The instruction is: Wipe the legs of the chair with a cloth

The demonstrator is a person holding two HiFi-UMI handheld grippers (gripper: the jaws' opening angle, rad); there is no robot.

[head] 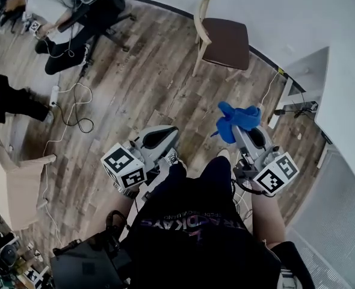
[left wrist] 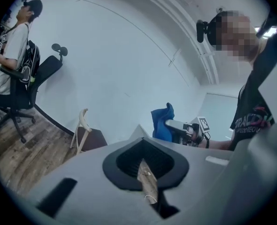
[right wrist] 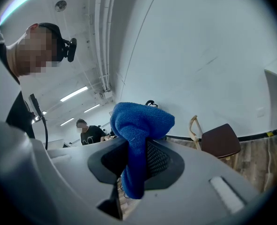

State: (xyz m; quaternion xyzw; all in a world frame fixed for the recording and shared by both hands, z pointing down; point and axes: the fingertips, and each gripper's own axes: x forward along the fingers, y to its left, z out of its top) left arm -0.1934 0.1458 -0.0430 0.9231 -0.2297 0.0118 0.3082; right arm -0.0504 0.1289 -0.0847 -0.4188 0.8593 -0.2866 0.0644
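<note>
The wooden floor [head: 141,89] spreads out from the chair [head: 225,41], which stands upright against the white wall [head: 298,11], its dark brown seat toward the wall side and its pale wooden back and legs toward the open room. Both tools are held well short of the chair, their tips aimed toward it. The left hand-held gripper [left wrist: 147,179] is farther from the chair, off to its back side; its jaws are drawn together to a thin slit through which only floor shows, with nothing in their grasp. The right hand-held gripper [right wrist: 134,165] is the nearer to the chair, its jaws clamped on a blue cloth [right wrist: 141,118]. The cloth is bunched, its long axis running up and down through the jaws: a rounded wad bulges above them on the chair side, and a narrower tail hangs below.
</note>
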